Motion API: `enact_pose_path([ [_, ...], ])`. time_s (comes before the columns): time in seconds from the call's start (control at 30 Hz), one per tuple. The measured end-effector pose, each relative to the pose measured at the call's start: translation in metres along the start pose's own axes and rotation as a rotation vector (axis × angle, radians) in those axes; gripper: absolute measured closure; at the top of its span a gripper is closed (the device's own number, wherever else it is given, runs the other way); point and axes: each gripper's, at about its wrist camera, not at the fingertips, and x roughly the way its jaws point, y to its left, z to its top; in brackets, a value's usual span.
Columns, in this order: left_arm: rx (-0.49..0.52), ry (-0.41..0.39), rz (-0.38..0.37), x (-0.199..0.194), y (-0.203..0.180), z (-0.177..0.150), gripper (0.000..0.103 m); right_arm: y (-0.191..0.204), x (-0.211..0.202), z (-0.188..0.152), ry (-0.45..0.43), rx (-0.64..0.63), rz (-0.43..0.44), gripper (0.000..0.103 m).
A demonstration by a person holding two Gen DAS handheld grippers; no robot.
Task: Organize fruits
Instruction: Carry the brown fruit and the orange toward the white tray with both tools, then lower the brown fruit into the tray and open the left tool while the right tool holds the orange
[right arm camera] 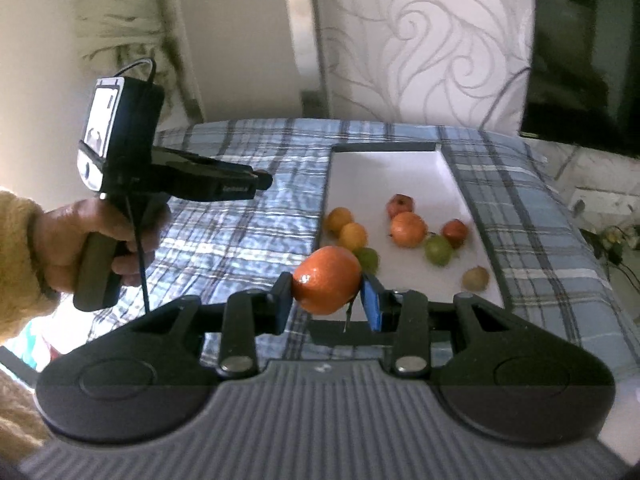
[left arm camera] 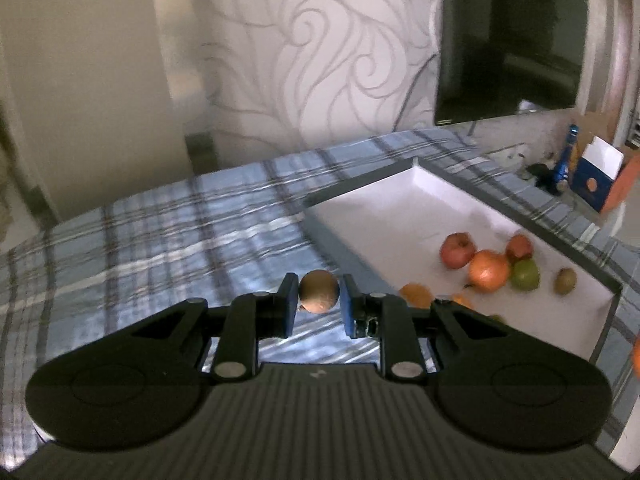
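While pinched, glossy round orange (right arm camera: pixel 327 285), small brown kiwi (left arm camera: pixel 319 291).

Black grippers (right arm camera: pixel 326 300), blue-padded jaws, fuzzy mustard sleeve (right arm camera: pixel 16 264)

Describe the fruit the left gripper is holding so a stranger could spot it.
Start at the white shallow tray on the blue plaid cloth. Just left of its near corner, the left gripper pinches a small round brown fruit. Unlike the tray's orange, red and green fruits, it is dull brown.
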Motion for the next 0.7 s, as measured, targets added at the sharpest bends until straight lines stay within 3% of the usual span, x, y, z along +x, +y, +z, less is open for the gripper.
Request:
enact_pose_path([
  [0.37, 0.058, 0.010, -0.116, 0.048, -0.046, 0.030, 0.077, -0.026, -0.022, -0.014, 0.002, 0.087, -0.136, 0.063],
  [0.7, 0.074, 0.064, -0.116, 0.108, -0.063, 0.039, 0.077, -0.041, -0.043, -0.034, 0.021, 0.168, -0.261, 0.063],
])
